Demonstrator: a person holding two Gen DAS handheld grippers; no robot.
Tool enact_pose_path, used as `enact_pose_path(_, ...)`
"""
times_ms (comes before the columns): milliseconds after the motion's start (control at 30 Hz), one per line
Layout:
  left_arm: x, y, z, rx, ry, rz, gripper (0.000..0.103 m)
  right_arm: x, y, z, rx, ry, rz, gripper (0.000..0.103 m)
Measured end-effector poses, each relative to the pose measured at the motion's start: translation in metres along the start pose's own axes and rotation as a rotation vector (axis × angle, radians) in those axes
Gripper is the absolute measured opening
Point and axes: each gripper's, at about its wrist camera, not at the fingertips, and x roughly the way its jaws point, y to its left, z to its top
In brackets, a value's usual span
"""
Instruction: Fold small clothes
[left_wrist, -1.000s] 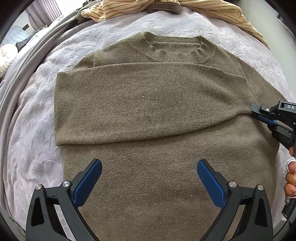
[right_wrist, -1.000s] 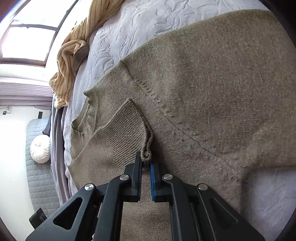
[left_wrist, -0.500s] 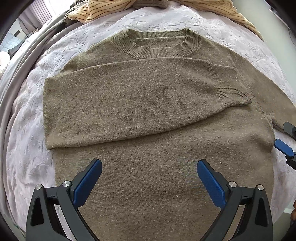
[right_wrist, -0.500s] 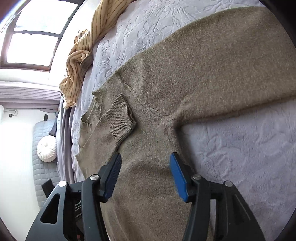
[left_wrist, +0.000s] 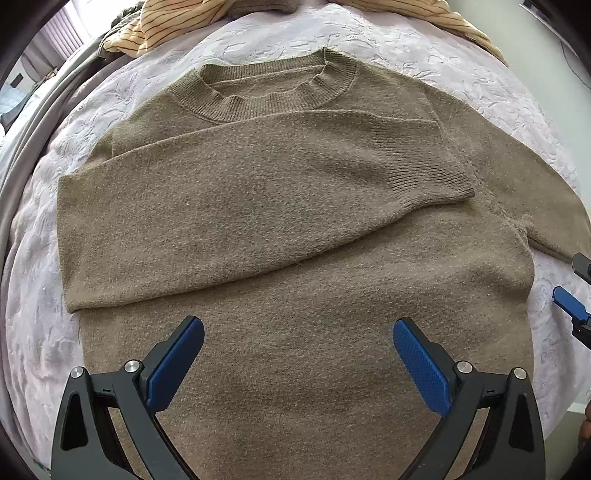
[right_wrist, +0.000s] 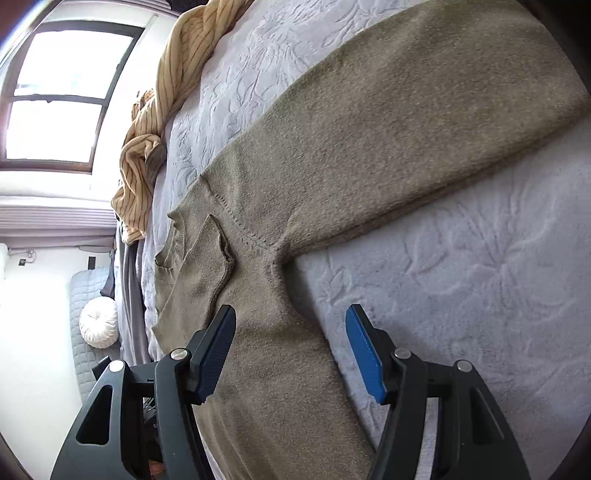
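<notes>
An olive-brown knit sweater (left_wrist: 295, 280) lies flat, neck away from me, on a pale quilted bedspread (left_wrist: 443, 55). One sleeve (left_wrist: 258, 192) is folded across the chest, and its ribbed cuff (left_wrist: 436, 177) rests near the opposite shoulder seam. My left gripper (left_wrist: 297, 350) hovers open above the sweater's lower body with nothing between its blue pads. My right gripper (left_wrist: 574, 282) shows at the right edge, open. In the right wrist view, this right gripper (right_wrist: 291, 332) stands open above the sweater's side edge (right_wrist: 280, 369) below the armpit. The other sleeve (right_wrist: 406, 129) stretches out unfolded over the bed.
A yellow striped garment (left_wrist: 177, 26) is bunched at the bed's far edge, also visible as the striped garment (right_wrist: 147, 147) by the window (right_wrist: 55, 92). A grey blanket (left_wrist: 22, 147) hangs off the left side. A white round cushion (right_wrist: 98, 321) sits beyond the bed.
My right gripper let go of the cuff, opened, and drew back to the right, off the chest. The cuff now lies flat on the sweater. My left gripper drifted slightly sideways.
</notes>
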Motion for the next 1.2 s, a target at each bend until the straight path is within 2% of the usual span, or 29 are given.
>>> enact_pose_path(400,0.007,-0.037,0.019,0.054,0.001,-0.020,0.103,-0.056,-0.055,0.036,0.140,-0.203,0.001,0.066)
enact_pose_path(667,0.011,-0.059,0.030,0.072,0.002,-0.023,0.103,-0.094,-0.100,0.066,0.281,-0.352,-0.008,0.070)
enact_pose_path(867,0.014,-0.079,0.034,0.070,0.007,-0.024,0.103,-0.097,-0.124,0.077,0.429,-0.421,0.132,0.070)
enact_pose_path(1033,0.014,-0.062,0.029,0.059,0.005,-0.026,0.103,-0.099,-0.137,0.079,0.498,-0.454,0.219,0.071)
enact_pose_path(1067,0.013,-0.056,0.028,0.055,0.006,-0.025,0.103,-0.099,-0.139,0.080,0.510,-0.452,0.234,0.069)
enact_pose_path(1100,0.012,-0.052,0.028,0.051,0.008,-0.022,0.103,-0.098,-0.141,0.080,0.523,-0.443,0.257,0.053)
enact_pose_path(1133,0.013,-0.050,0.028,0.046,0.011,-0.019,0.103,-0.095,-0.140,0.080,0.531,-0.429,0.269,0.026)
enact_pose_path(1200,0.013,-0.045,0.029,0.036,0.015,-0.008,0.103,-0.089,-0.138,0.081,0.533,-0.403,0.284,0.007)
